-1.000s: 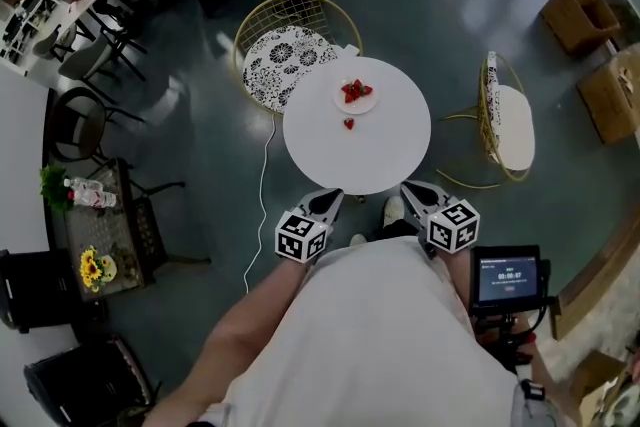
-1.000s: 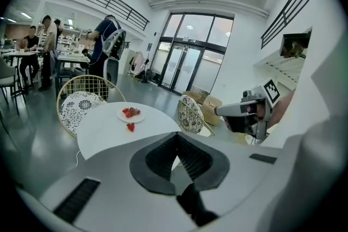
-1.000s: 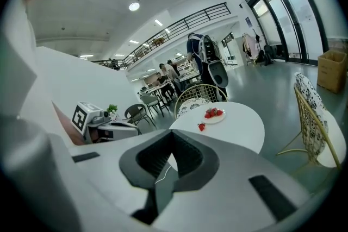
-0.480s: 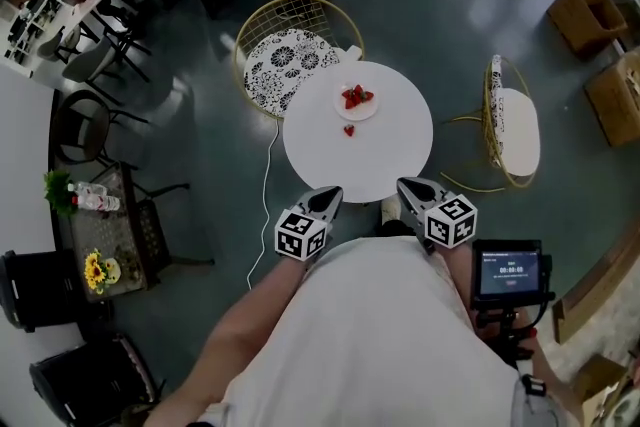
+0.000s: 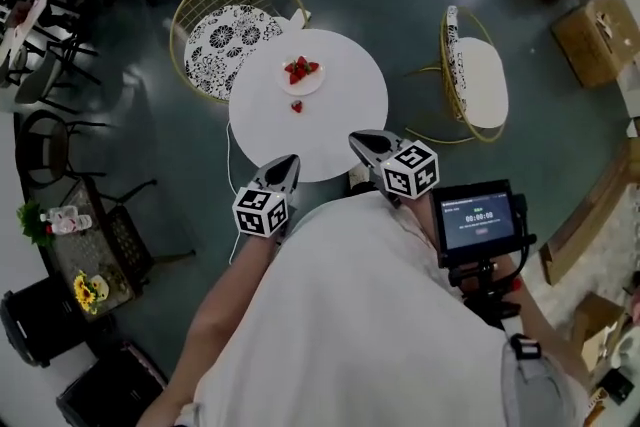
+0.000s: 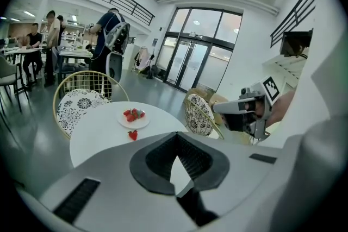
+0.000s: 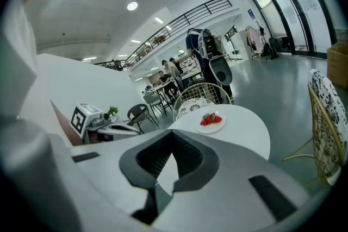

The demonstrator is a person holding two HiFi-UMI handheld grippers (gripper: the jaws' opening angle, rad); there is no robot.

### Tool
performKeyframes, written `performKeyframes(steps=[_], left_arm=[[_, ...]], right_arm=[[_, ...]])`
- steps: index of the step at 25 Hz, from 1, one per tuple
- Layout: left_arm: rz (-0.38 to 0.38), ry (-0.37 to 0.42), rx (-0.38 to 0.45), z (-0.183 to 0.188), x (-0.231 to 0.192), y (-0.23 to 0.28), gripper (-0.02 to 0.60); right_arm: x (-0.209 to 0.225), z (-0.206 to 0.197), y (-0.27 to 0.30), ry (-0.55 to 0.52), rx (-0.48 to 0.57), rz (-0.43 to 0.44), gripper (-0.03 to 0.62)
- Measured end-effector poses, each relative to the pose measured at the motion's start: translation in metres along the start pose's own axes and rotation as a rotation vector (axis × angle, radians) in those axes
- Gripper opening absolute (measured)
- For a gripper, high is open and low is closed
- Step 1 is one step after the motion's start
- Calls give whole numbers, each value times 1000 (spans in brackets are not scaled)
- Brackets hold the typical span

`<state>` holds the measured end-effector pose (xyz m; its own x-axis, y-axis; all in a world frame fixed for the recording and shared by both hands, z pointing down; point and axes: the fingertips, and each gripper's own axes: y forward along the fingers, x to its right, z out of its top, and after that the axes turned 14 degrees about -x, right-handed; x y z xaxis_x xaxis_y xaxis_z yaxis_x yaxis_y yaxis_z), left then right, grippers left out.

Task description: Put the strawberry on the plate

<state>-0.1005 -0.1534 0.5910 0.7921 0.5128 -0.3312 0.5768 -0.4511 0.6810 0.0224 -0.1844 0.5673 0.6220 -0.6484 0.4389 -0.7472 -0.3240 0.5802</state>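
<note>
My left gripper [image 5: 289, 161] and right gripper [image 5: 358, 139] are both pinched together, holding nothing, at the near edge of the white table [image 5: 345, 110]; the strawberry [image 5: 296, 106] lies on the tabletop just beside the plate [image 5: 303, 87]

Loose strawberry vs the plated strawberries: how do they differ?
The loose strawberry lies directly on the round white table; the plated strawberries sit on the white plate. The loose strawberry is single; the plated strawberries are several, bunched together. All are red.
</note>
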Motion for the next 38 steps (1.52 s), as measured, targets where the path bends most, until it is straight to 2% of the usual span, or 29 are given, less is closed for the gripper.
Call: performKeyframes(steps=[7,14,20,25,31,34,38], left_arm=[[14,-38,-23,15,-5,22,5],[19,-70,-65,18,-3,45,5],[106,-69,-165,9,-34,104,5],[150,-53,-184,13,-39,107,5],[225,-76,-160,23,-56,102,5],[243,-78,-189,24,-65,102,5],[232,-164,-192,23,-78,109,5]], right_arm=[[26,17,5,5,-17,26,5],[47,12,4,30,-56,49,5],[102,1,35,57,-94,82,5],[105,4,42,57,-114,102,5],[97,13,46,28,-150,137,5],[93,20,46,20,-167,153,5],[93,26,47,17,-189,164,5]])
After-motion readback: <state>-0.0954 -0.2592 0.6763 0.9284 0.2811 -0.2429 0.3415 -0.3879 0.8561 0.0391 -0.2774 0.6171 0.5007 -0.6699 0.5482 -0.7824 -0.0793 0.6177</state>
